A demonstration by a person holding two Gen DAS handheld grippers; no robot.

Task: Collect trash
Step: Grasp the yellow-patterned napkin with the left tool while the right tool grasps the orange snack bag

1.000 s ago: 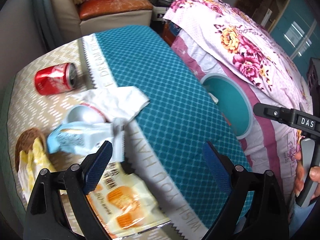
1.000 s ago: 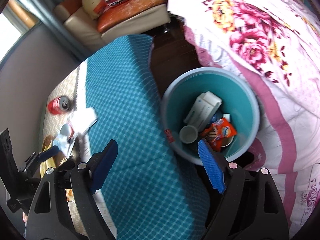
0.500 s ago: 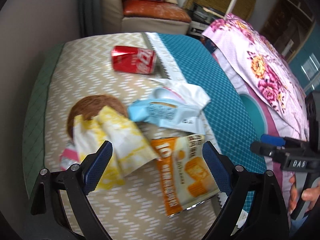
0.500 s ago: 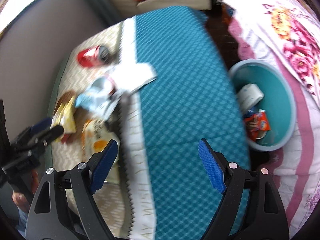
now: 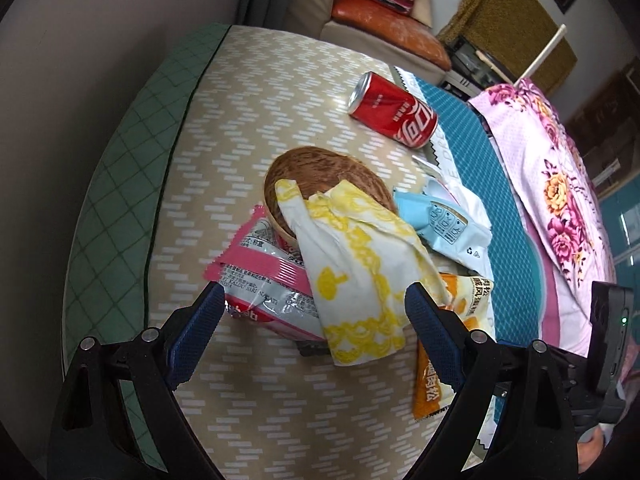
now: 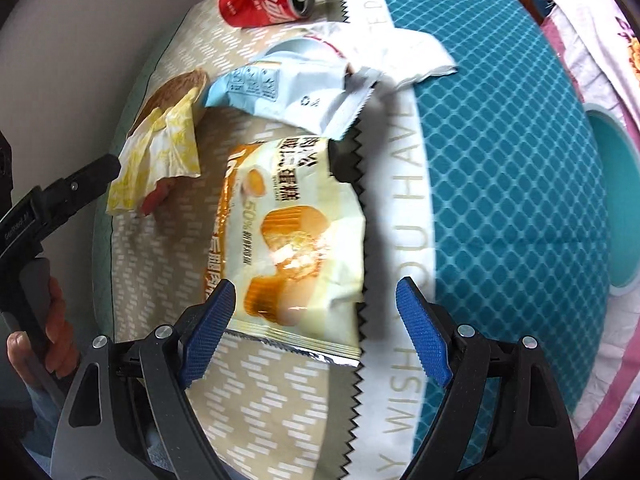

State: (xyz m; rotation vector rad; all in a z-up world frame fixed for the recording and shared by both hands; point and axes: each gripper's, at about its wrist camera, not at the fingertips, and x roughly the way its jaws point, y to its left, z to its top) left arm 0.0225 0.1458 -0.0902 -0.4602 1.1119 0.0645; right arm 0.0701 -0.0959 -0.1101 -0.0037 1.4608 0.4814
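Both cameras sit on the handheld grippers and look steeply down along their fingers at the surface (image 5: pixel 248 120) from close above. The left view faces the yellow wrapper (image 5: pixel 360 272); the right view faces the orange packet (image 6: pixel 296 240). Both share the red can (image 5: pixel 392 110) and that litter pile.

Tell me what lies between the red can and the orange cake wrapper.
In the right wrist view, a light blue wrapper and crumpled white paper lie between the red can and the orange cake wrapper.
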